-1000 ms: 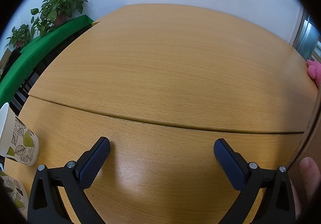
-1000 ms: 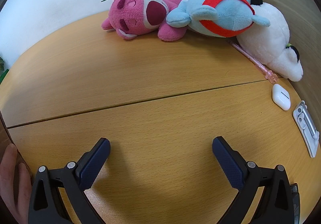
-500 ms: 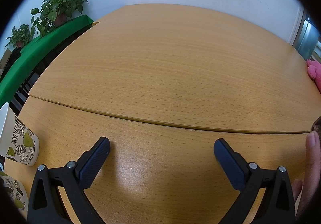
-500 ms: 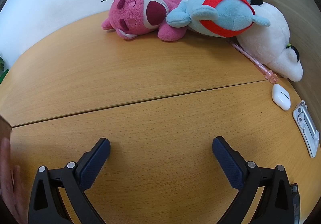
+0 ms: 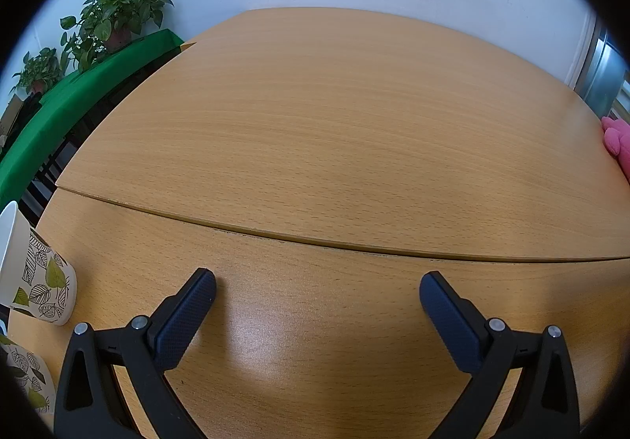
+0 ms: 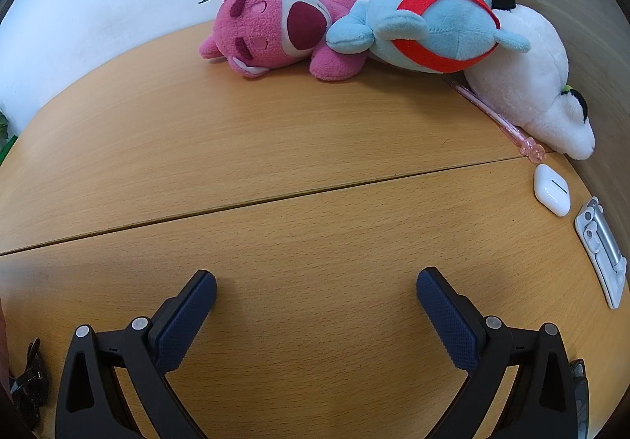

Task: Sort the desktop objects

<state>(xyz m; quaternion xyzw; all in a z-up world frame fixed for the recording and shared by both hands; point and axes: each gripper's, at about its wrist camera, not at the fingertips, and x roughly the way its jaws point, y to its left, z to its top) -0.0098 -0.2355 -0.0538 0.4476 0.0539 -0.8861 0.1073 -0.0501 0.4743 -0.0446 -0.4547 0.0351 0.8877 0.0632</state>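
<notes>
We see our left gripper (image 5: 317, 291) and right gripper (image 6: 316, 289): black arms, 2 dark blue bumpy pads (image 5: 185, 317) each, small silver screws (image 6: 139, 323).

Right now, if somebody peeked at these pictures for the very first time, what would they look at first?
Probably the pile of soft toys at the far right of the wooden table: a pink plush bear, a blue plush with a red band leaning on it, and a white plush beside the wall. Next, the leaf-patterned cup at the left edge, near the open left tongs.
</notes>
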